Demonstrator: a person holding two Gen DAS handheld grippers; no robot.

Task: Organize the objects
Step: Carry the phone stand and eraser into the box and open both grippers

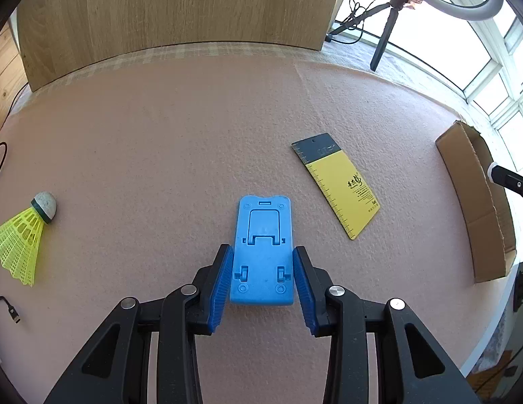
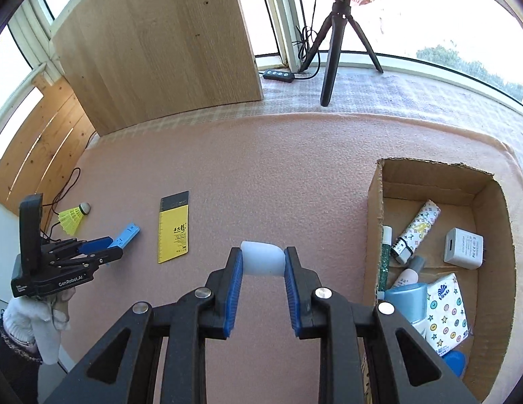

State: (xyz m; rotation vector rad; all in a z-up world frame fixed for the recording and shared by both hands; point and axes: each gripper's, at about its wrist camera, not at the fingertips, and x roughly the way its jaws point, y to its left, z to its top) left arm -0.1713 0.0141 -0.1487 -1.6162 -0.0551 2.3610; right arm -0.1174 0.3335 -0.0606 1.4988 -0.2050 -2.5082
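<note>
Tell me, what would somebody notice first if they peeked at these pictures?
Probably the bright blue phone stand lying flat on the pink mat, right between the open fingers of the left tool. Next, the right tool squeezing a soft white object, with the cardboard box full of small things just to its right. A yellow shuttlecock lies far off on the mat's left edge.
</note>
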